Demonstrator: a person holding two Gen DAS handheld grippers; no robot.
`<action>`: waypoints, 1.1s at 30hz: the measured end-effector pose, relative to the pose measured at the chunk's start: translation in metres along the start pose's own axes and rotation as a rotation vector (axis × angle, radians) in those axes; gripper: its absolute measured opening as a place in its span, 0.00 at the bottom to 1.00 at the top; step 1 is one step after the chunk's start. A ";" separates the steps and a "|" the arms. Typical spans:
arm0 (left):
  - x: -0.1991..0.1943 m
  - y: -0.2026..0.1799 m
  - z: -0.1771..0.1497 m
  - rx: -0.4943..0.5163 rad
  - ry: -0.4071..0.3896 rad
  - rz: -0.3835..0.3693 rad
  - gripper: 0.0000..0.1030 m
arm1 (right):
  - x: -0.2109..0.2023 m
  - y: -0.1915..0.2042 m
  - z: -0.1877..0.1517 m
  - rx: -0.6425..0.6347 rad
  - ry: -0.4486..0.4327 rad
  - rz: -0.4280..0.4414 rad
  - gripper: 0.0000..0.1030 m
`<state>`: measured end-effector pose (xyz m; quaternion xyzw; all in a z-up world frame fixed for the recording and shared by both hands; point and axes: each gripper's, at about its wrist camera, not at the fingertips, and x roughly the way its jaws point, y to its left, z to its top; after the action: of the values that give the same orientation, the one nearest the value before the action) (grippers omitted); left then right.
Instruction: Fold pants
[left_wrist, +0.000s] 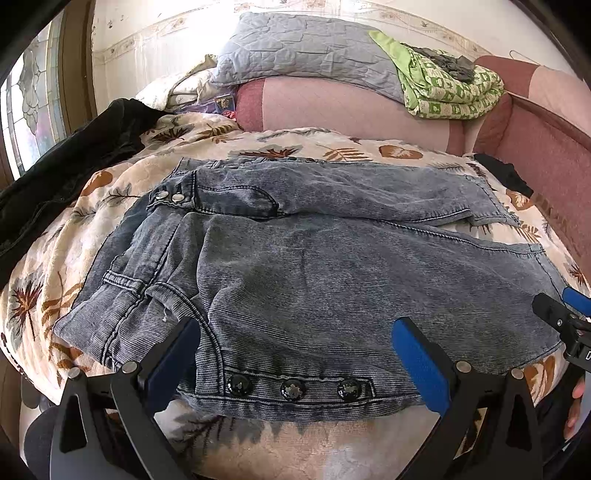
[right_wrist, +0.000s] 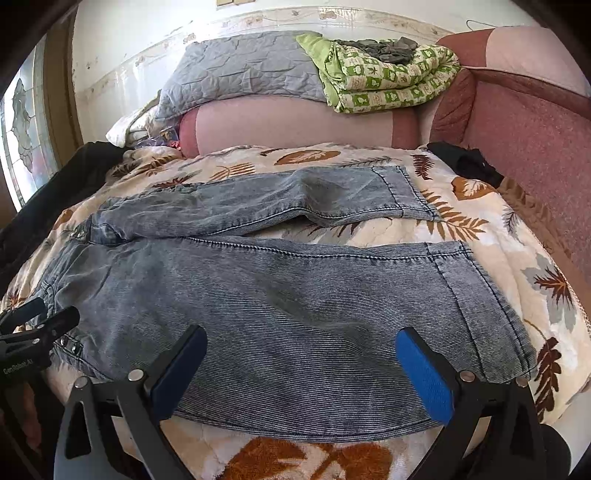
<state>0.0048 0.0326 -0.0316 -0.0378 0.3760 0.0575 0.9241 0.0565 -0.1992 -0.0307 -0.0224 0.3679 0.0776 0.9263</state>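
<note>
Pants (right_wrist: 288, 295) are laid flat on bed (right_wrist: 480, 236), legs apart, unfolded; left gripper (left_wrist: 295, 354) and right gripper (right_wrist: 301, 363) jaws spread, nothing grasped.

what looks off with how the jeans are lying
The jeans lie flat on the blanket, but the far leg is rumpled and angles away, leaving a gap between the legs. No damage visible.

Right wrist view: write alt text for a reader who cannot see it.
Grey-blue jeans lie flat, legs apart, on a leaf-print blanket, with the open right gripper over the near leg's edge. The left gripper shows at far left; folded bedding sits behind.
</note>
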 end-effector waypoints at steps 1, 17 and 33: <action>-0.001 0.000 0.000 -0.001 -0.001 0.000 1.00 | 0.000 0.000 0.000 0.000 0.000 0.002 1.00; -0.001 0.001 0.000 -0.004 -0.005 -0.003 1.00 | 0.000 0.001 -0.001 -0.007 0.002 -0.003 1.00; -0.003 0.001 -0.001 -0.004 -0.011 -0.011 1.00 | 0.001 0.000 -0.003 -0.008 0.007 -0.009 1.00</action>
<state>0.0015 0.0335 -0.0302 -0.0415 0.3704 0.0532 0.9264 0.0554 -0.1988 -0.0332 -0.0281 0.3706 0.0747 0.9254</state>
